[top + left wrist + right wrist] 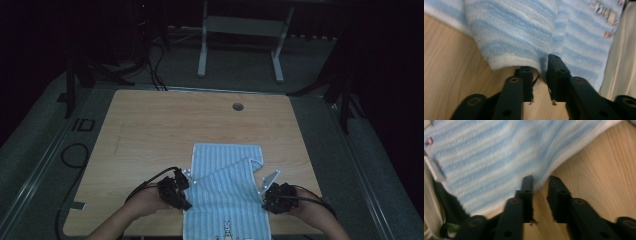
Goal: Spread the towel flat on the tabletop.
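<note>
Blue-striped towel lies at near middle of worktop, near end hanging over front edge, far end folded back. My left tongs and right tongs slightly spread at its side hems, hem between jaws, not pinched. Before next pull: seat hems deeper, close both evenly. Far half of worktop free; cable hole well clear.

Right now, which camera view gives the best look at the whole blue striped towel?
The high view: it shows the towel spread on the table, its far part doubled back into a fold. The left gripper view shows a rolled hem and some embroidery close up; the right gripper view shows a blurred edge.
</note>
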Demonstrator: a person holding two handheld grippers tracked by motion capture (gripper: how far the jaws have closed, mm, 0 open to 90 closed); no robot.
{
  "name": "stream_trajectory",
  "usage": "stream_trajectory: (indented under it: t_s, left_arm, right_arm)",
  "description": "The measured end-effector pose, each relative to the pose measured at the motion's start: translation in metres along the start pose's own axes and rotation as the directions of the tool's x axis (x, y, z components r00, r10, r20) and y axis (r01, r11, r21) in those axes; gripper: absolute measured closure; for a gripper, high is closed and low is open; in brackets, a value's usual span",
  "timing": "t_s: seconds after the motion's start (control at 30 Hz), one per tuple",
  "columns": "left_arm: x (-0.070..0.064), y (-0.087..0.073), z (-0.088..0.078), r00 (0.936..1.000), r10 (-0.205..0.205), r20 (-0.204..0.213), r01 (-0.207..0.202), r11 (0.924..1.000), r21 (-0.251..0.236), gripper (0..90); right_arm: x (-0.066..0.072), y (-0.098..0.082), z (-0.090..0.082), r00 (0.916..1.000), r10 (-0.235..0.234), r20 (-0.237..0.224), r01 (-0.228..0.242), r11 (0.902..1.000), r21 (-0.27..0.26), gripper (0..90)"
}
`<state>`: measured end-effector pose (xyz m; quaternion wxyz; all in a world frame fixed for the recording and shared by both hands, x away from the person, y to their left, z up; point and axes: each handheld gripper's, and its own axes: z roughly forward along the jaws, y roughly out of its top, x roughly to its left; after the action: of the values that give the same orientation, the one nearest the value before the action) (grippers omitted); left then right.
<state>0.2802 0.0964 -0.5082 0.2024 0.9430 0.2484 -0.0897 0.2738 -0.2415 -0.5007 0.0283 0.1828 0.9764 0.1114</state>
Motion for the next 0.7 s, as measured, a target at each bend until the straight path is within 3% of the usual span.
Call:
stream_trajectory:
  t_s: [0.07, 0.13, 0.23, 0.27, 0.33, 0.43, 0.47, 0.5, 0.57, 0.6, 0.7]
  left_arm:
    - [0.008, -0.003, -0.012, 0.9992, -0.026, -0.031, 0.024, 0.999, -0.038, 72.3]
    - [0.017, -0.001, -0.024, 0.9962, -0.042, -0.076, 0.036, 0.9965, -0.076, 72.3]
    - [0.029, 0.012, -0.034, 0.9919, -0.044, -0.119, 0.032, 0.9949, -0.096, 72.4]
    - [0.036, 0.022, -0.035, 0.9889, -0.044, -0.142, 0.03, 0.9946, -0.099, 72.5]
    - [0.043, 0.035, -0.033, 0.9862, -0.031, -0.163, 0.014, 0.9948, -0.101, 73.5]
    - [0.058, 0.06, -0.026, 0.9879, -0.03, -0.152, 0.017, 0.996, -0.087, 73.5]
    - [0.064, 0.075, -0.024, 0.9804, -0.018, -0.196, 0.005, 0.9978, -0.066, 73.5]
    - [0.064, 0.075, -0.024, 0.9804, -0.018, -0.196, 0.005, 0.9978, -0.066, 73.5]
    - [0.079, 0.097, -0.015, 0.9754, -0.011, -0.22, -0.006, 0.9972, -0.074, 73.4]
    - [0.083, 0.101, -0.011, 0.9774, -0.03, -0.209, 0.016, 0.9974, -0.07, 73.4]
    - [0.094, 0.114, 0.007, 0.9783, -0.035, -0.204, 0.027, 0.9988, -0.04, 73.4]
  right_arm:
    - [-0.003, -0.002, -0.007, 0.9998, 0.007, 0.02, -0.007, 0.9999, -0.014, 70.2]
    - [-0.011, -0.001, -0.022, 0.9976, 0.033, 0.06, -0.029, 0.9974, -0.066, 69.6]
    - [-0.021, 0.011, -0.038, 0.9932, 0.037, 0.11, -0.024, 0.9925, -0.12, 83.0]
    - [-0.023, 0.016, -0.04, 0.9929, 0.036, 0.113, -0.021, 0.9917, -0.127, 84.7]
    - [-0.026, 0.032, -0.035, 0.9954, 0.004, 0.096, 0.007, 0.9928, -0.12, 89.3]
    - [-0.024, 0.05, -0.017, 0.9973, -0.039, 0.063, 0.044, 0.9955, -0.084, 89.4]
    - [-0.023, 0.053, -0.012, 0.9972, -0.047, 0.058, 0.051, 0.9961, -0.071, 89.4]
    - [-0.021, 0.057, -0.002, 0.9973, -0.062, 0.039, 0.064, 0.9965, -0.053, 89.5]
    - [-0.018, 0.058, 0.008, 0.9973, -0.069, 0.025, 0.07, 0.9969, -0.035, 89.4]
    - [-0.017, 0.058, 0.012, 0.9973, -0.071, 0.018, 0.072, 0.997, -0.03, 89.4]
    - [-0.011, 0.054, 0.018, 0.9969, -0.077, 0.016, 0.077, 0.9969, -0.015, 89.4]
